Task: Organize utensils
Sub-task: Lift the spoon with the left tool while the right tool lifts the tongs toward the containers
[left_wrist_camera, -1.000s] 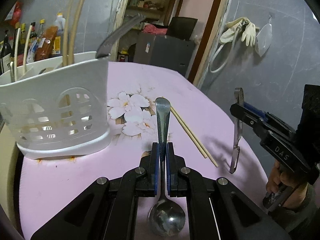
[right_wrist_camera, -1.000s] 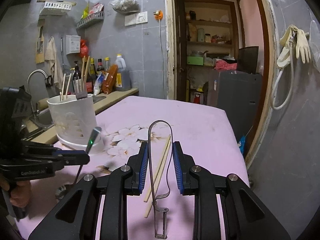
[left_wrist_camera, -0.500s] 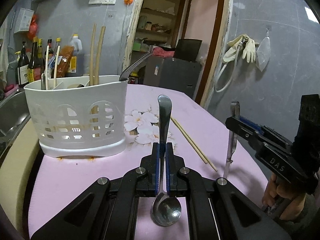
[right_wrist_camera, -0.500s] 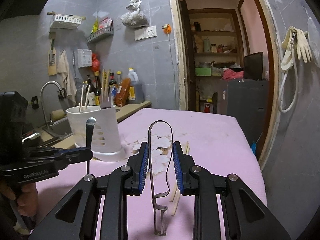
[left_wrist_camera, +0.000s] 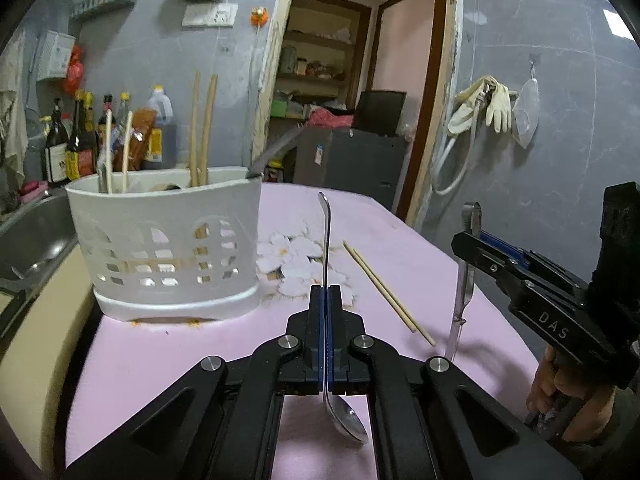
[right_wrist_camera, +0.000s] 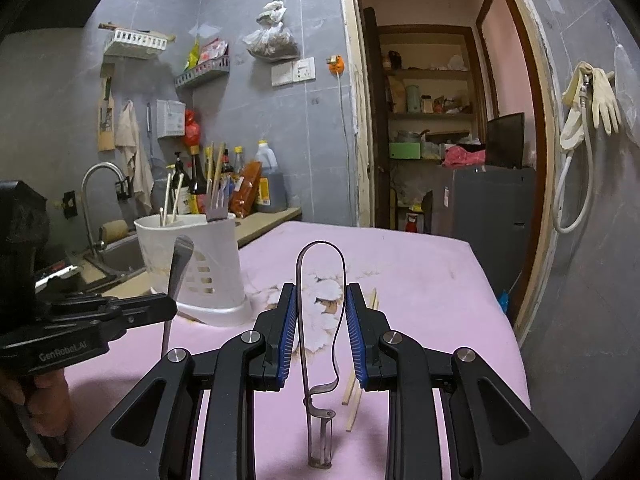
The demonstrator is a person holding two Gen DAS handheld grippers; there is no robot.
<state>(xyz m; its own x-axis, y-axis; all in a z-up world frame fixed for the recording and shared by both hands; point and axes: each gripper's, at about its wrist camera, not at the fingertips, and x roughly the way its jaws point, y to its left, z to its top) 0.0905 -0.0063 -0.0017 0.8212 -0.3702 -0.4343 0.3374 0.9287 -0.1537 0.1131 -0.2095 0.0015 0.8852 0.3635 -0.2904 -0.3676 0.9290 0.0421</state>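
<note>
Clamps a slim stainless-steel spoon (left_wrist_camera: 326,240) edge-on in the fully closed jaws of the left gripper (left_wrist_camera: 327,308), handle pointing up and away, bowl hanging low behind the pads over the pink floral-covered desk (left_wrist_camera: 160,360). Risks a slip or a twist here: thin polished metal pinched on its narrow shank, with the heavier bowl free to swing the spoon round inside the grip on the way to the white slotted plastic utensil caddy (left_wrist_camera: 168,240). Risks a snag as well, since tall wooden chopsticks and a dark-handled utensil already stand in the caddy's compartments and could catch the incoming handle or tip the light caddy at the desk's left edge beside the sink. Pinches, in the narrowly set jaws of the right gripper (right_wrist_camera: 320,320), a looped steel-strip tool (left_wrist_camera: 471,216), seemingly a peeler, by the two sides of its springy handle; could squeeze the loop and let it pop free. Leaves a loose pair of pale wooden chopsticks (left_wrist_camera: 384,288) flat on the desk between the two grippers, near enough to be knocked off. Shows the spoon clean, bright and unbent, clear of the desk.
</note>
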